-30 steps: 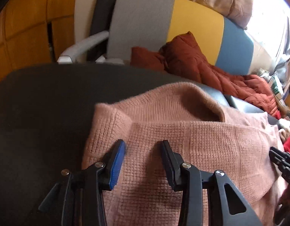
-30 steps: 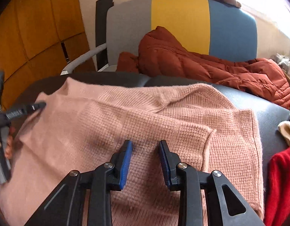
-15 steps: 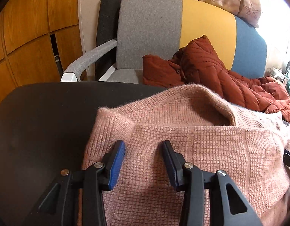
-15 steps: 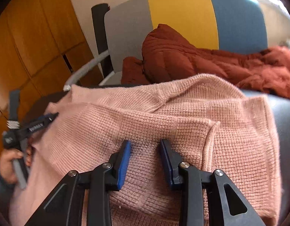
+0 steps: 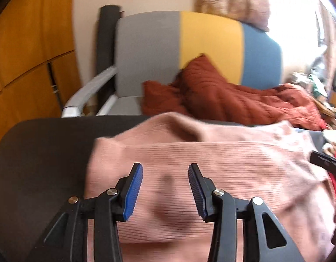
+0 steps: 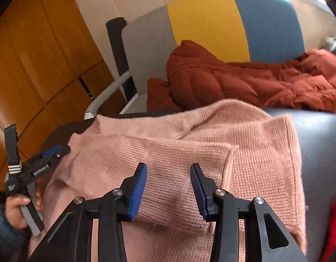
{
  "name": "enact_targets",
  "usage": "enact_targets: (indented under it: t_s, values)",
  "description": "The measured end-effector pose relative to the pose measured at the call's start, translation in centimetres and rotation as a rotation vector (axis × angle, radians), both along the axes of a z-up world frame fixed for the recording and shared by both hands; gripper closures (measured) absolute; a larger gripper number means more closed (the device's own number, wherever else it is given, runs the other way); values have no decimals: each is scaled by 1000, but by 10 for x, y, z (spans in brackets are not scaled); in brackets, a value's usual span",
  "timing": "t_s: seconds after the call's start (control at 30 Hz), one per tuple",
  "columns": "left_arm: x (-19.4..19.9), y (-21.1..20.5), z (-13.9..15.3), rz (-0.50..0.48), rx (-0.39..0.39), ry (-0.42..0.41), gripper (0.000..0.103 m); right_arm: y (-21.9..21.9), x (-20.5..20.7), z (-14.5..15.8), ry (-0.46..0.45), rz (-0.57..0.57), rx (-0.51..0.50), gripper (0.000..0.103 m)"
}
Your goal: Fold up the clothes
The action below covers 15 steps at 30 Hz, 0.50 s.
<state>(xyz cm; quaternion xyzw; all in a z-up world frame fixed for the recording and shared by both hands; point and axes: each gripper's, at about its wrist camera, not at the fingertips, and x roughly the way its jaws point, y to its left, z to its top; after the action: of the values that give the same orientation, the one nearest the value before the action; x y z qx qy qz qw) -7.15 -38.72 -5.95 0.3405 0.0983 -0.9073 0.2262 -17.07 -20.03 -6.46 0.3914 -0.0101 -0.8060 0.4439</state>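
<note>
Pink sweater lies half-folded; both tools, left tool and right tool, hover above it, jaws just widening, gripping nothing; we should smooth it before the next fold.

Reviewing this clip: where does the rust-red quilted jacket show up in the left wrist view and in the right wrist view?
Left wrist: the rust-red jacket lies mid-frame, right of centre, on the sofa seat beyond the pink sweater.
Right wrist: the jacket lies across the upper right, again behind the sweater.
Shared landmark: the yellow stripe of the sofa back, directly above the jacket in both.

Tricolour chair, rust quilted jacket, wooden panels
</note>
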Motion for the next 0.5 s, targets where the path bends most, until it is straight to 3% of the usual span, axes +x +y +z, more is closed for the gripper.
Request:
enact_targets:
  t_s: [0.07,0.13,0.2,0.37,0.5]
  values:
    - [-12,14,4,-54,-10,12,59,3,-8,5,-45,-1,-47,60]
    - [-24,27,7,-108,-21,23,59,4,-23,5,-102,-22,-94,46]
    - [-39,36,4,-152,-17,19,59,-2,-38,4,-127,-44,-113,38]
    - [-77,45,-27,-200,15,-48,58,-28,-77,-5,-201,-38,-116,35]
    - [-79,41,-39,-200,49,-38,56,-48,-106,-21,-267,-25,-118,30]
